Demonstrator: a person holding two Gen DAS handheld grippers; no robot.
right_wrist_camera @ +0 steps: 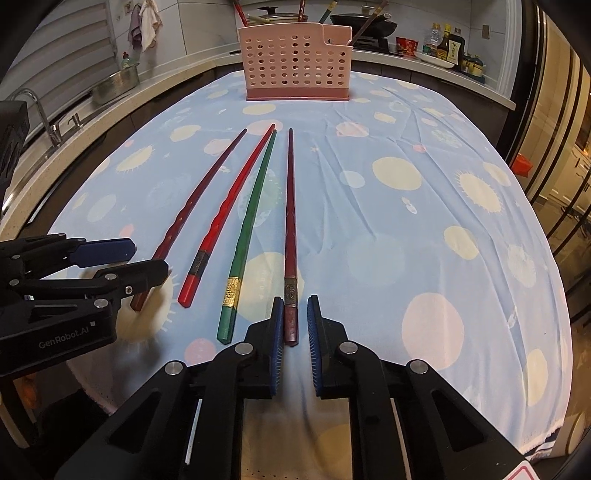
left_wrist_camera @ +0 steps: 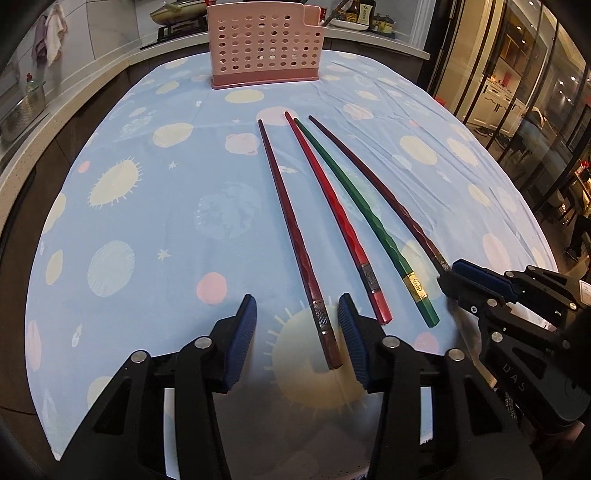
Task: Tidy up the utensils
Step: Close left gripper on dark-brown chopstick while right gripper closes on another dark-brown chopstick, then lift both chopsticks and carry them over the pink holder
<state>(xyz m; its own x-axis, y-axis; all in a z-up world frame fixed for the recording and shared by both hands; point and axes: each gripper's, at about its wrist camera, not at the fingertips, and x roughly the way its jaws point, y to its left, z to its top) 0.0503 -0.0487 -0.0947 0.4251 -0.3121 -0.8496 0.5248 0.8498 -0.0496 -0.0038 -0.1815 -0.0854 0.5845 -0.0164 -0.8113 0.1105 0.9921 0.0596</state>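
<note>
Four chopsticks lie side by side on the blue patterned tablecloth (right_wrist_camera: 406,229), tips toward a pink perforated utensil holder (left_wrist_camera: 264,44) (right_wrist_camera: 295,62) at the far end. My left gripper (left_wrist_camera: 297,328) (right_wrist_camera: 147,262) is open around the thick end of the leftmost dark red chopstick (left_wrist_camera: 291,236) (right_wrist_camera: 192,206), which lies close to the right pad without being pressed. A bright red chopstick (left_wrist_camera: 332,214) (right_wrist_camera: 229,206) and a green chopstick (left_wrist_camera: 369,221) (right_wrist_camera: 251,221) rest between the grippers. My right gripper (right_wrist_camera: 294,325) (left_wrist_camera: 448,275) is shut on the butt end of the rightmost maroon chopstick (right_wrist_camera: 290,221) (left_wrist_camera: 391,206).
The holder has a few chopsticks (right_wrist_camera: 364,27) standing in its right compartment. A kitchen counter curves behind the table, with a tap (right_wrist_camera: 37,110), a metal bowl (right_wrist_camera: 114,85), a pan (right_wrist_camera: 364,20) and bottles (right_wrist_camera: 448,46). Glass doors (left_wrist_camera: 535,92) stand to the right.
</note>
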